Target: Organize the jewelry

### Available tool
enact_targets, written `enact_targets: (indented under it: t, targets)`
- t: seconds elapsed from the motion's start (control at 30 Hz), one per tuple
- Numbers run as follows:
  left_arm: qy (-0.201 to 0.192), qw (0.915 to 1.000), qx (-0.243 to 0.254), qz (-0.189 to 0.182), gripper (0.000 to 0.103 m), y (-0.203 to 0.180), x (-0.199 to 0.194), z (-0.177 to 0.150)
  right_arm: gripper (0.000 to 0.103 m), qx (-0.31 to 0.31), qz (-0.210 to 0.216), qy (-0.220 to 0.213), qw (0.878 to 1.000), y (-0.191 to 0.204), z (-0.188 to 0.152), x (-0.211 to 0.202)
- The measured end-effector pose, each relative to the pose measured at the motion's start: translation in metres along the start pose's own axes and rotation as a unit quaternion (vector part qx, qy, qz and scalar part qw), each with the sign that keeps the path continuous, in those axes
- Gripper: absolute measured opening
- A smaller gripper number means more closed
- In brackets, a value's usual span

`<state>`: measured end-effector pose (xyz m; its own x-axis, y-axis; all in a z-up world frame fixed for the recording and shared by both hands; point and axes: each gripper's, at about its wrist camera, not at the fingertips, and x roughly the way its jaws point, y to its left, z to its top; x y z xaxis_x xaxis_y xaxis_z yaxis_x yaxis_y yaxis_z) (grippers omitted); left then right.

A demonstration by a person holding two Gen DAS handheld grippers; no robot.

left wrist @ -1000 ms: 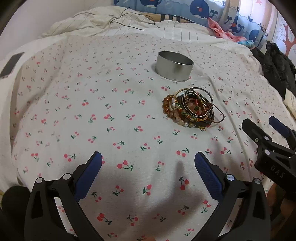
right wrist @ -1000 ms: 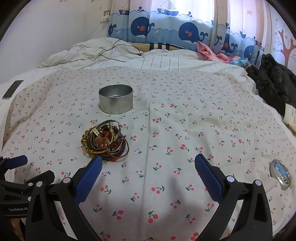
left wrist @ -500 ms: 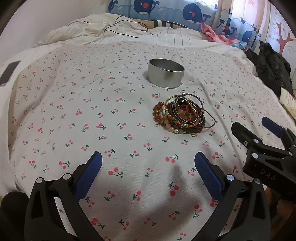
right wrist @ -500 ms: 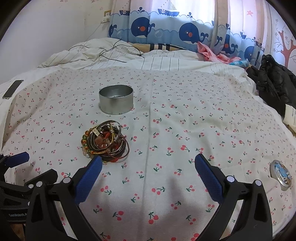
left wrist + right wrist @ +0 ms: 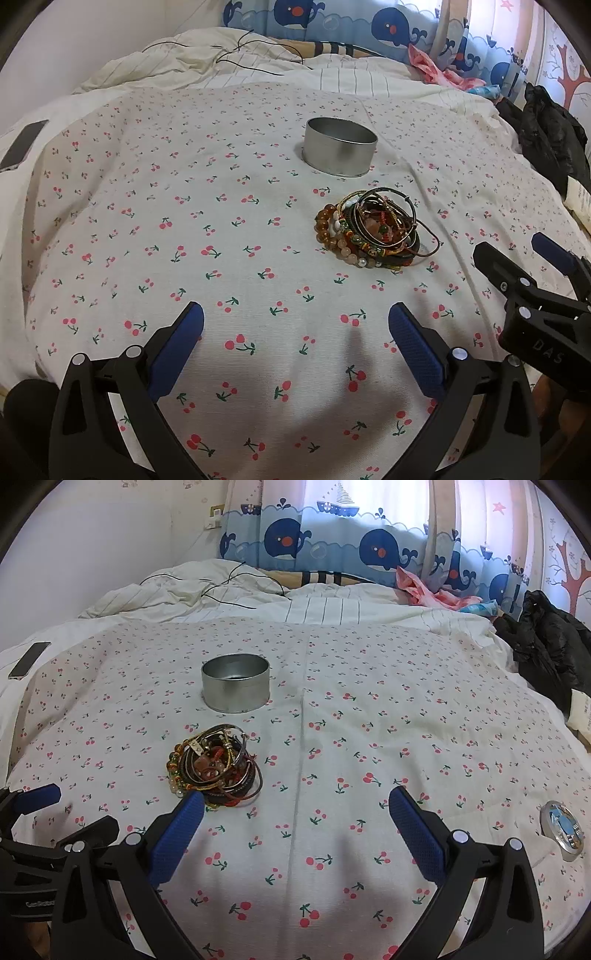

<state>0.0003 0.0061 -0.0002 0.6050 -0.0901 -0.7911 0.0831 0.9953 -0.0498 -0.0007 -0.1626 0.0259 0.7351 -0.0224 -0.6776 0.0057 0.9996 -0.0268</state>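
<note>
A pile of bracelets and bangles (image 5: 371, 232) lies on the cherry-print bedspread (image 5: 184, 229), just in front of an open round metal tin (image 5: 340, 151). The pile (image 5: 216, 770) and the tin (image 5: 235, 686) also show in the right wrist view. My left gripper (image 5: 295, 341) is open and empty, hovering short of the pile and to its left. My right gripper (image 5: 295, 821) is open and empty, to the right of the pile; its left fingertip (image 5: 192, 805) overlaps the pile's near edge. Each gripper shows at the edge of the other's view.
A round tin lid (image 5: 561, 830) lies on the bedspread at the right. A phone (image 5: 29, 660) lies at the far left edge. A black jacket (image 5: 546, 646) and rumpled bedding with a black cable (image 5: 229, 587) are at the back.
The left gripper's view has tilted up and shifted, so the pile and tin sit a little farther left and lower. The right gripper has barely moved. Both stay open.
</note>
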Motion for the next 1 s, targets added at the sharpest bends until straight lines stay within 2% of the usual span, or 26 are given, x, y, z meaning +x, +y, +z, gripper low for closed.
enact_targets:
  t: [0.43,0.67,1.0]
  targets:
    - [0.001,0.9999,-0.014,0.005,0.097,0.009,0.003,0.001,0.096,-0.013,0.001,-0.003,1.0,0.006,-0.001,-0.001]
    - [0.001,0.9998,-0.02,0.005,0.097,0.013,0.005,0.001,0.096,0.017,-0.007,-0.025,1.0,-0.008,0.003,-0.008]
    - [0.002,0.9999,-0.01,0.001,0.097,0.005,0.008,0.003,0.096,0.018,-0.011,-0.034,0.999,-0.008,0.004,-0.011]
